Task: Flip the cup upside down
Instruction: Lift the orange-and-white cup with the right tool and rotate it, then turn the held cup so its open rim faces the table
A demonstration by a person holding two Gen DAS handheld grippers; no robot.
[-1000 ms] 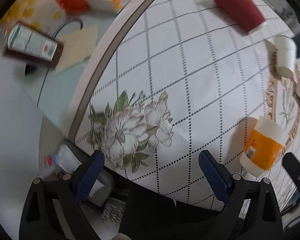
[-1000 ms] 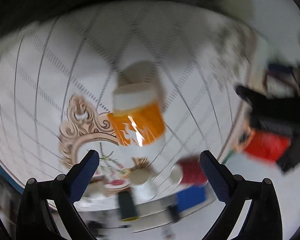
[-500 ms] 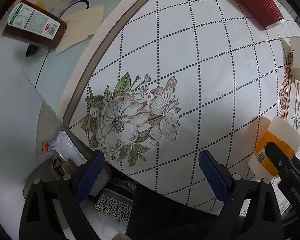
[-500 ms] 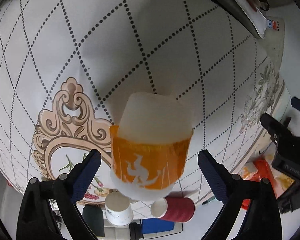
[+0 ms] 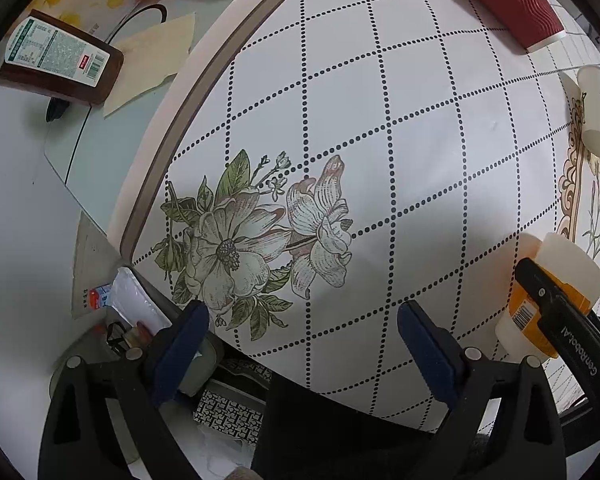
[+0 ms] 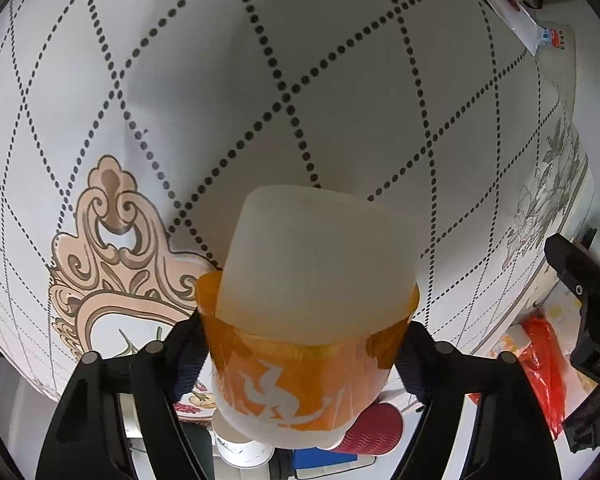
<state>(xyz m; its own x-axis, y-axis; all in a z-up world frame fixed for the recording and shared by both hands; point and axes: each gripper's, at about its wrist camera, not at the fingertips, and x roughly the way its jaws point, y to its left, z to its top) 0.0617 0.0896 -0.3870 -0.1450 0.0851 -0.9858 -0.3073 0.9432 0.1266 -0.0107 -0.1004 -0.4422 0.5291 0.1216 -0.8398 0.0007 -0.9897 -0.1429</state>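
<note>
The cup (image 6: 312, 304) is frosted white plastic with an orange sleeve and sits on the dotted tablecloth (image 6: 260, 80). My right gripper (image 6: 300, 360) has it between its fingers. The jaws are closing, and both blue pads (image 6: 188, 360) press on the orange band. In the left wrist view the same cup (image 5: 560, 264) shows at the far right, with a black finger (image 5: 556, 308) of the right gripper across it. My left gripper (image 5: 302, 320) hangs open over the flower print (image 5: 252, 240) near the table's edge, with nothing between its pads.
A red ripple cup (image 5: 508, 4) lies on its side at the back. A white paper cup (image 5: 598, 112) lies near the ornate print. Beyond the table's curved rim (image 5: 188, 104) are a brown bottle (image 5: 56, 60), papers and an orange bag (image 6: 544, 364).
The right gripper has come down over the orange-sleeved cup, and its jaws have narrowed from wide open to touching the cup's sides. The left gripper's view has barely shifted.
</note>
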